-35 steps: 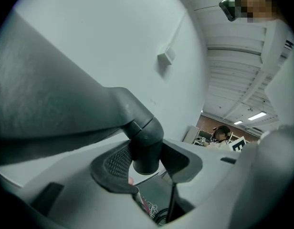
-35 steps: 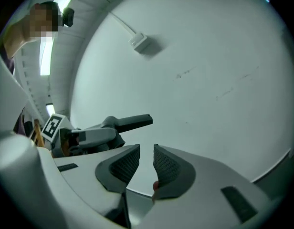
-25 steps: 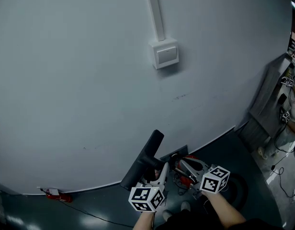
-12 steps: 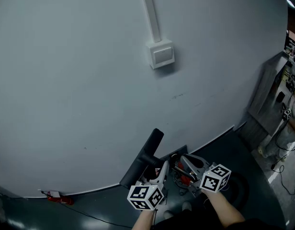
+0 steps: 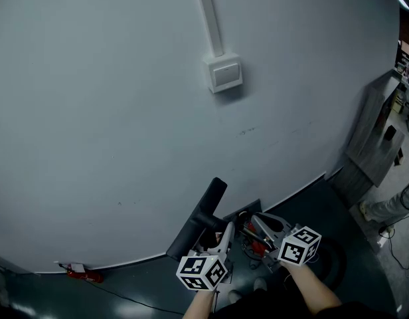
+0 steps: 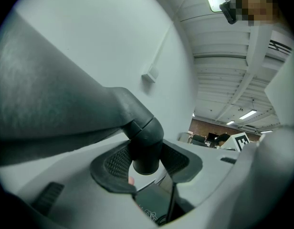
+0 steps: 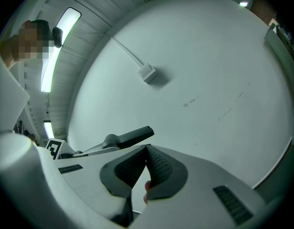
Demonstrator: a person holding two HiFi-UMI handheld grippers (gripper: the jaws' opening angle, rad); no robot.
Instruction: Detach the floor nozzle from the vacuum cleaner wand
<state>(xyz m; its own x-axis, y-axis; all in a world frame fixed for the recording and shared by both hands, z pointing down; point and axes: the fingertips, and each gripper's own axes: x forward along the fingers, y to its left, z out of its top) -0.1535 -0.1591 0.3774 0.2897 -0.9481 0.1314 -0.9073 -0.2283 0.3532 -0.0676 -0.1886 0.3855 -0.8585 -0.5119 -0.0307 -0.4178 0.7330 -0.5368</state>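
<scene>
The black floor nozzle [image 5: 196, 224] stands tilted against the pale wall, low in the head view. My left gripper [image 5: 226, 235] is shut on its round neck [image 6: 146, 149], with a ribbed pad on each side. The nozzle's wide body [image 6: 51, 118] fills the upper left of the left gripper view. My right gripper [image 5: 253, 224] is beside it, over the red and grey vacuum part [image 5: 257, 247]. Its pads [image 7: 156, 163] are pressed together with nothing between them. In the right gripper view the nozzle [image 7: 130, 137] shows beyond the jaws. The wand itself is hidden.
The grey wall carries a switch box [image 5: 224, 75] and a cable duct [image 5: 210, 18]. A small red object [image 5: 81, 273] and a thin cable lie at the wall's foot. A grey cabinet [image 5: 374, 138] and a person's leg [image 5: 390, 208] are at the right.
Both grippers and the nozzle stay where they were. The person at the right edge has shifted, and the view has drifted slightly.
</scene>
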